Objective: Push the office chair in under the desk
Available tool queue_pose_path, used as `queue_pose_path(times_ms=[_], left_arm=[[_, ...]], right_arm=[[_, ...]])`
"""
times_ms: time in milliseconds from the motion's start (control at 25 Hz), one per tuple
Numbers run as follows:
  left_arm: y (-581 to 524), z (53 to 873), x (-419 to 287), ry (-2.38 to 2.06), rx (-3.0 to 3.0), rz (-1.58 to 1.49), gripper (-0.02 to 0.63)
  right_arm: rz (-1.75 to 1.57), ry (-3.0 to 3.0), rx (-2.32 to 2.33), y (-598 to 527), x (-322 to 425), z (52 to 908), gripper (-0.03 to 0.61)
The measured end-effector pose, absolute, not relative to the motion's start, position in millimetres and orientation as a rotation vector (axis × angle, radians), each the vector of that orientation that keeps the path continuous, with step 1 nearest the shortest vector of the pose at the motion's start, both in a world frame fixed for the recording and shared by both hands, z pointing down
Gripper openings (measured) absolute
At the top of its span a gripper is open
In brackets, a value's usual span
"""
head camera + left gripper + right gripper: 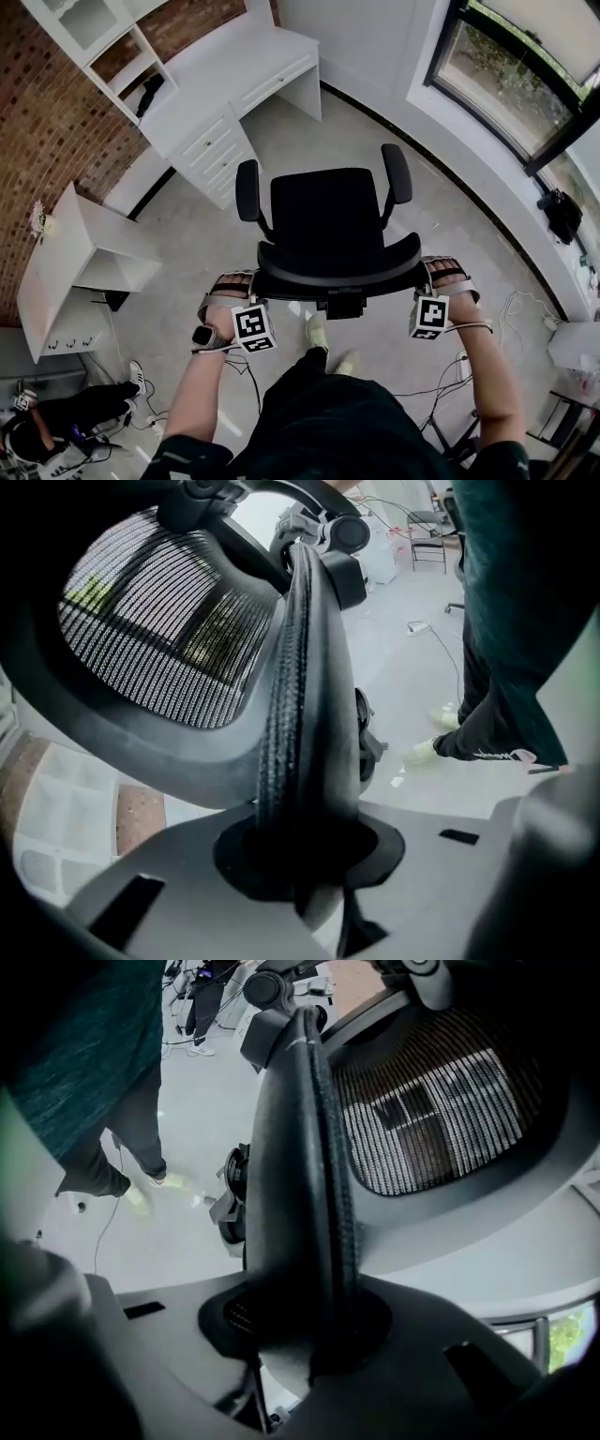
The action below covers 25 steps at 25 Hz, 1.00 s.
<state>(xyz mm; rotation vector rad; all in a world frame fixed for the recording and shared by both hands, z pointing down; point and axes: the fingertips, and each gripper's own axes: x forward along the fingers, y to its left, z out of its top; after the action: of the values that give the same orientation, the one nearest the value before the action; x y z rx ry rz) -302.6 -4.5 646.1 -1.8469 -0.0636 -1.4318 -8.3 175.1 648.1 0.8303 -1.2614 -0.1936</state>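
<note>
Left hand-held gripper (234,281) (305,855) and right hand-held gripper (446,275) (309,1330) clamp the backrest of the black mesh office chair (326,211) (300,714) (305,1194) (white table (248,52) at eleven o'clock).

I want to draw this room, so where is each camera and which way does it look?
Head view: on the person's head, looking steeply down at the office chair; forearms, legs, left gripper and right gripper show.
Left gripper view: rides the left gripper, looks along its jaws, closed on the backrest rim; a trouser leg shows.
Right gripper view: the same on the right gripper; a leg shows.
Shared: both gripper views see that rim and the mesh.
</note>
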Motion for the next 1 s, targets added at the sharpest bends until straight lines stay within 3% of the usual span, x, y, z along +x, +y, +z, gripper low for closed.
queue_pose_path(times_ms=[1000], left_arm=[[-89.6, 644.0, -250.1, -0.087, -1.834, -1.397, 0.075]], right_arm=[[-0.157, -1.234, 0.882, 101.6, 38.9, 648.9, 0.077]])
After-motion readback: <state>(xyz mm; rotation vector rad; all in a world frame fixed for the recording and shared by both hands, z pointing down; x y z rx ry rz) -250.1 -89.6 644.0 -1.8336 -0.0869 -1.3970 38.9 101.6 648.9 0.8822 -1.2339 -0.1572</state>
